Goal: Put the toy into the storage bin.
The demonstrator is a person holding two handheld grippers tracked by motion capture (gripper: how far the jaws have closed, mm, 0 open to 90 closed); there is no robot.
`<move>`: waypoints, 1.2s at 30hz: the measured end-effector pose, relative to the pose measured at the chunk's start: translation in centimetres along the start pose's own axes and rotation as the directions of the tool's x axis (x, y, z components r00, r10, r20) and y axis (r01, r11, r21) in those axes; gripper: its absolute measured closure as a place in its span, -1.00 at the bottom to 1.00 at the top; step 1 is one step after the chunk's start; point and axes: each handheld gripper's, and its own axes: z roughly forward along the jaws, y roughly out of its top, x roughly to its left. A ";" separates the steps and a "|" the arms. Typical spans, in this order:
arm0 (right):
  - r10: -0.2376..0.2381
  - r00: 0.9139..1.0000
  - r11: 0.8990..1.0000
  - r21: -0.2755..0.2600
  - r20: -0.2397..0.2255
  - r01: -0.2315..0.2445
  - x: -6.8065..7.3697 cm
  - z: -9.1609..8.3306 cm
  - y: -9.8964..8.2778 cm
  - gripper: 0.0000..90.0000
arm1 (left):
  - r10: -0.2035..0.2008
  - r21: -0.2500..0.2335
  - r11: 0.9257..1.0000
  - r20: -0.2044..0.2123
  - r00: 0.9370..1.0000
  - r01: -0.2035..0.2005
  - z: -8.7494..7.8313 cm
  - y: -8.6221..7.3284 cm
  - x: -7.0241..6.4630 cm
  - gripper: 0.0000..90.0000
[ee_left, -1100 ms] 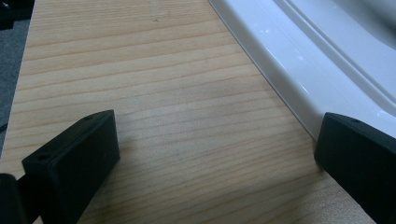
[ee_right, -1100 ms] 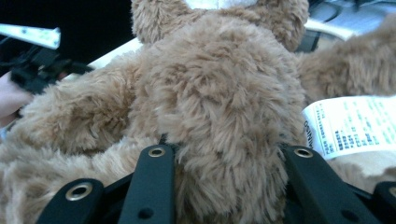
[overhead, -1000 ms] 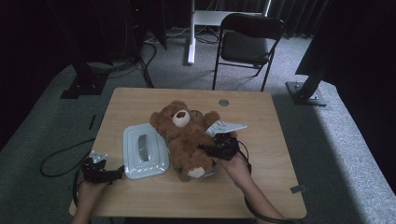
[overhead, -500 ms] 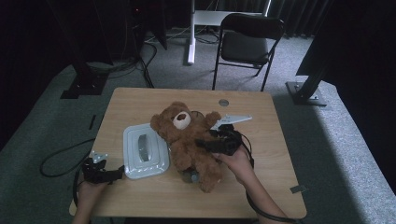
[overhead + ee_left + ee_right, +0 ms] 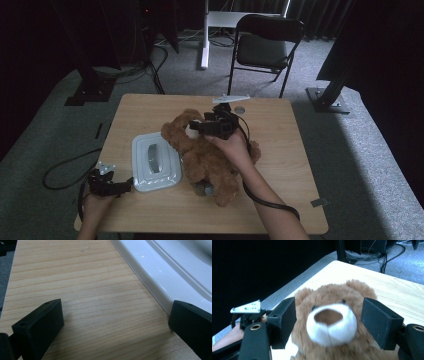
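A brown teddy bear [image 5: 210,160] lies in the middle of the wooden table [image 5: 280,150], its head towards the far left. My right gripper [image 5: 202,126] is at the head. In the right gripper view the bear's face [image 5: 329,322] sits between the two jaws, which press into the fur on both sides. A white plastic lid [image 5: 154,161] lies left of the bear. My left gripper [image 5: 122,186] rests open at the table's near left, and its right jaw lies against the lid's rim [image 5: 155,282].
A small round metal piece [image 5: 240,109] lies on the table beyond the bear. A folding chair [image 5: 267,47] stands on the carpet behind the table. Cables trail off the table's left side [image 5: 60,172]. Bare wood [image 5: 87,297] lies between the left jaws.
My right gripper has moved from the bear's belly up and away to its head and closed around it. The bear's body has shifted right. The left gripper has not moved.
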 end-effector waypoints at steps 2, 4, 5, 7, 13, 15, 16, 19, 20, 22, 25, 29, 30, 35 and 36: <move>0.005 1.000 1.000 0.018 -0.001 -0.005 0.1 0.9 0.3 -0.38 | 0.000 0.000 1.000 0.000 1.000 0.000 0.0 0.0 0.0 -0.99; -0.006 1.000 0.999 0.050 0.007 0.005 0.2 2.0 0.3 -0.39 | 0.001 0.000 1.000 0.001 1.000 -0.001 0.0 0.0 0.0 -0.99; -0.011 1.000 0.998 0.061 0.013 0.010 0.3 2.3 0.2 -0.40 | 0.001 0.000 1.000 0.001 1.000 -0.001 0.0 0.0 0.0 -0.99; -0.038 0.999 0.995 0.095 0.029 0.035 0.5 3.1 -0.1 -0.42 | 0.002 0.000 1.000 0.002 1.000 -0.002 0.0 0.0 0.0 -0.99; -0.045 0.994 0.986 0.166 0.098 0.028 -0.6 3.8 -0.6 -0.37 | 0.003 0.000 1.000 0.002 1.000 -0.003 0.0 0.0 0.0 -0.99; -0.020 0.995 0.988 0.155 0.099 0.004 -1.1 3.8 -0.7 -0.32 | 0.004 0.001 1.000 0.002 1.000 -0.004 0.0 0.0 0.0 -0.99; -0.011 0.995 0.988 0.157 0.097 -0.004 -1.3 3.9 -0.9 -0.30 | 0.004 0.001 1.000 0.002 1.000 -0.004 0.0 0.0 0.0 -0.99; 0.016 0.997 0.984 0.173 0.073 -0.029 -1.9 4.3 -1.4 -0.27 | 0.002 0.000 1.000 0.001 1.000 -0.002 0.0 0.0 0.0 -0.99; 0.021 0.997 0.985 0.171 0.075 -0.034 -2.0 4.4 -1.6 -0.26 | 0.003 0.001 1.000 0.002 1.000 -0.003 0.0 0.0 0.0 -0.99; 0.033 0.997 0.983 0.176 0.068 -0.045 -2.4 4.7 -1.9 -0.25 | 0.003 0.001 1.000 0.002 1.000 -0.003 0.0 0.0 0.0 -0.99; 0.044 0.997 0.979 0.197 0.067 -0.057 -2.9 5.0 -2.5 -0.24 | 0.003 0.001 1.000 0.001 1.000 -0.003 0.0 0.0 0.0 -0.99; 0.053 0.997 0.972 0.226 0.059 -0.065 -3.4 5.3 -3.0 -0.24 | 0.002 0.001 1.000 0.001 1.000 -0.002 0.0 0.0 0.0 -0.99; 0.049 0.997 0.971 0.230 0.062 -0.062 -3.3 5.4 -3.0 -0.24 | 0.003 0.001 1.000 0.001 1.000 -0.003 0.0 0.0 0.0 -0.99; 0.065 0.996 0.967 0.245 0.053 -0.076 -3.5 5.7 -3.5 -0.22 | 0.003 0.001 1.000 0.001 1.000 -0.003 0.0 0.0 0.0 -0.99; 0.068 0.996 0.966 0.247 0.055 -0.079 -3.6 5.7 -3.6 -0.22 | 0.003 0.001 1.000 0.001 1.000 -0.003 0.0 0.0 0.0 -0.99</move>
